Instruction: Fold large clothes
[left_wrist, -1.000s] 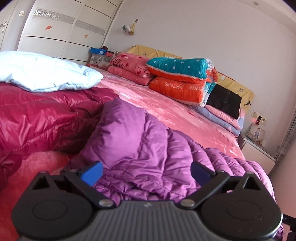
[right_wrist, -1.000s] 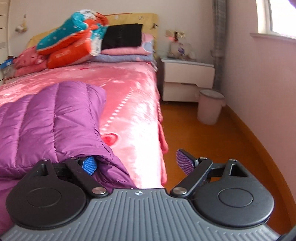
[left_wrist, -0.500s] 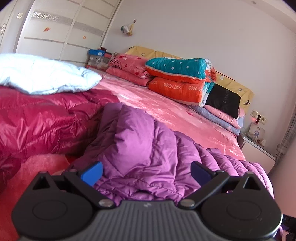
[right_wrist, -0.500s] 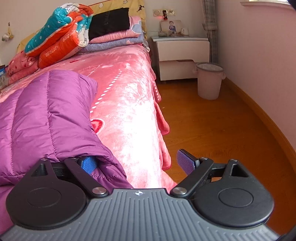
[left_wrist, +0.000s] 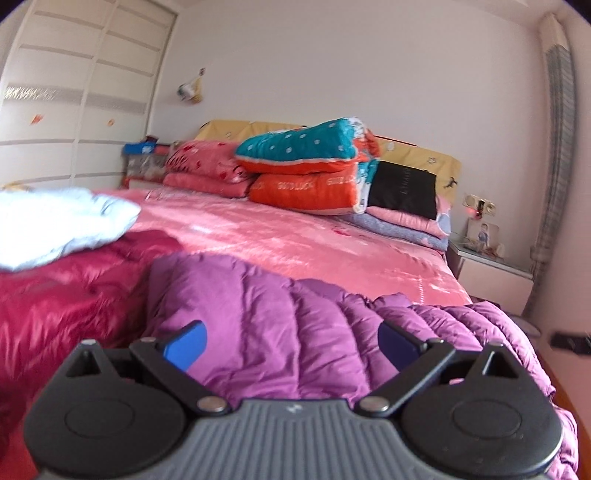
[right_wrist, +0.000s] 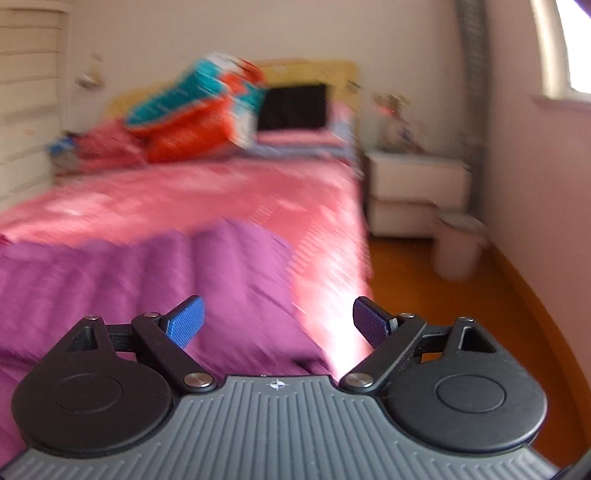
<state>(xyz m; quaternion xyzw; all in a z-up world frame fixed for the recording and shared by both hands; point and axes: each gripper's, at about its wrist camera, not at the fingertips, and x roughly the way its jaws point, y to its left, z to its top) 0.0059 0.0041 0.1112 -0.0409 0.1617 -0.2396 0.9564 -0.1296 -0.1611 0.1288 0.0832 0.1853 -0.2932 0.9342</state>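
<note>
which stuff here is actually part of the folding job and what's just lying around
Part of the job:
purple jacket
left gripper, open
right gripper, open

Just lying about:
red jacket
white quilt
stacked bedding at the headboard
black pillow
nightstand
bin

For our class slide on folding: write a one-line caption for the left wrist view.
Open left gripper poised over a purple puffer jacket on a pink bed, beside a crimson jacket.
</note>
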